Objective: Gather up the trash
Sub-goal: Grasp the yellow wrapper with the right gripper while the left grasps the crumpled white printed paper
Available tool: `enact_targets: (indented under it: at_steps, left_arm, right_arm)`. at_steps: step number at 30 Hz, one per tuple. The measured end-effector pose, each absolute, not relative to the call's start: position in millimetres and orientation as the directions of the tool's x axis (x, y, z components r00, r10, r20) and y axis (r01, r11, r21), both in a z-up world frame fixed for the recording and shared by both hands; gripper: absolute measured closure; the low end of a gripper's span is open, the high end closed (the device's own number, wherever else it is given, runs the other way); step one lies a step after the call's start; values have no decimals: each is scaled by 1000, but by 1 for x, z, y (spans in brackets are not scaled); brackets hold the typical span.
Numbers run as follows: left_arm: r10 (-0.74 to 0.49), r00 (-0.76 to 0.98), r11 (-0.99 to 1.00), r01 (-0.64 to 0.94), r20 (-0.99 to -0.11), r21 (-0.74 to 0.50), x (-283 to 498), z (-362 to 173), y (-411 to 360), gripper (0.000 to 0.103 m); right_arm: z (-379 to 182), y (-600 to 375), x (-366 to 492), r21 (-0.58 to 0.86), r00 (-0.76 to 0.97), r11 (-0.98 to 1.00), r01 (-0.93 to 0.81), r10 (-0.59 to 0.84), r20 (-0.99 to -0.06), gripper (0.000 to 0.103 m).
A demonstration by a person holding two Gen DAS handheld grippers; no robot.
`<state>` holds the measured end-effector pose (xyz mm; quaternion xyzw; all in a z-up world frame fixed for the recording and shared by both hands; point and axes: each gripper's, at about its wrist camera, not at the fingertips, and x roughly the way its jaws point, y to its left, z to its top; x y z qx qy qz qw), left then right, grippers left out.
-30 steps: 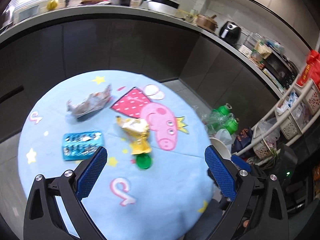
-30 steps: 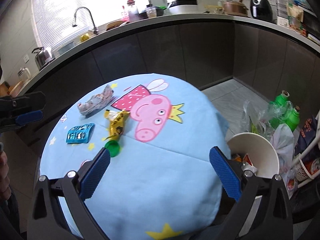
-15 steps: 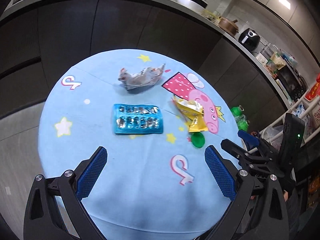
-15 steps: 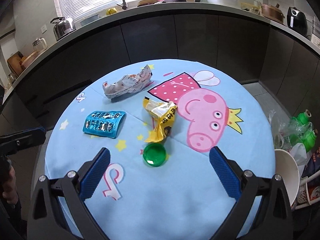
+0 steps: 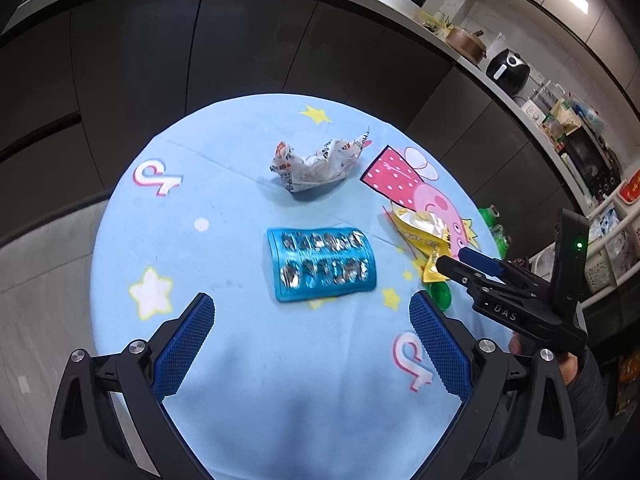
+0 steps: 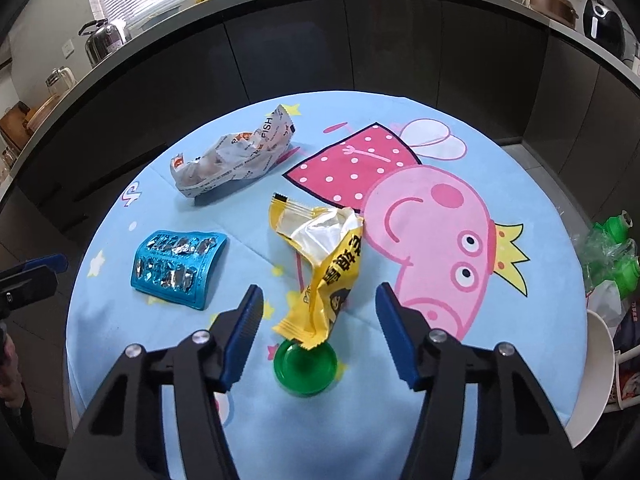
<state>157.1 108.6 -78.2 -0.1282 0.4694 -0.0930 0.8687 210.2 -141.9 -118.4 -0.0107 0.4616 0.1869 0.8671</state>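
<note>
Yellow wrapper (image 6: 324,268) lies on the tablecloth (image 6: 400,420), long axis running away from my right gripper (image 6: 318,312), its near end over the green cap (image 6: 306,366). Those jaws are closing around it, not touching yet. Left gripper (image 5: 310,340) hangs spread beside the wrapper, farther off.

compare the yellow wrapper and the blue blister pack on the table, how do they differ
The yellow wrapper is torn open and crumpled, showing a silvery lining; the blue blister pack keeps its rectangular shape with rows of foil pockets. The yellow wrapper's lower end lies over a green cap; the blue blister pack lies apart. Both rest on the tablecloth.
</note>
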Motion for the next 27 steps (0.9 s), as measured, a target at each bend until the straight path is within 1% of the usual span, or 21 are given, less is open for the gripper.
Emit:
enact_targets:
  at_steps: [2, 5, 6, 7, 10, 12, 14, 19, 21, 25, 26, 27]
  left_arm:
    - [-270, 544, 956, 50, -795, -290, 168, -76, 108, 9]
    - [-258, 560, 962, 72, -787, -263, 186, -69, 105, 9]
    - [-254, 566, 964, 85, -785, -250, 194, -67, 102, 9]
    - [-253, 568, 966, 96, -783, -242, 200, -65, 101, 9]
    - [-266, 563, 964, 132, -783, -233, 223, -64, 95, 9]
    - [-260, 560, 965, 138, -787, -221, 236, -65, 91, 10]
    - [-251, 562, 968, 151, -788, -201, 251, -64, 88, 10]
    - [-258, 573, 965, 191, -778, -180, 281, -63, 77, 9]
    - [-264, 557, 963, 202, -787, -180, 296, -68, 71, 9]
    - [-234, 515, 968, 199, -824, -151, 321, -88, 58, 10]
    - [-230, 504, 969, 199, -833, -148, 325, -92, 55, 12]
    - [-230, 497, 969, 200, -837, -148, 326, -96, 53, 19]
  right_arm:
    - [-121, -140, 214, 157, 498, 929, -334, 315, -808, 50]
    - [-127, -138, 219, 163, 486, 929, -332, 317, -814, 60]
    - [-129, -137, 220, 164, 482, 929, -331, 316, -817, 66]
    - [-131, -137, 222, 167, 476, 930, -328, 316, -820, 76]
    - [-132, -139, 223, 181, 476, 927, -328, 327, -816, 81]
    - [-129, -140, 222, 175, 489, 929, -327, 325, -810, 82]
    - [-122, -145, 221, 175, 516, 931, -322, 327, -792, 86]
    - [-105, -162, 215, 175, 553, 936, -305, 324, -768, 86]
    - [-101, -166, 211, 176, 560, 938, -299, 322, -763, 86]
    - [-100, -174, 204, 172, 561, 942, -289, 313, -766, 86]
    - [-100, -176, 202, 170, 560, 943, -286, 309, -769, 86]
    - [-101, -178, 201, 171, 559, 944, -282, 307, -770, 86]
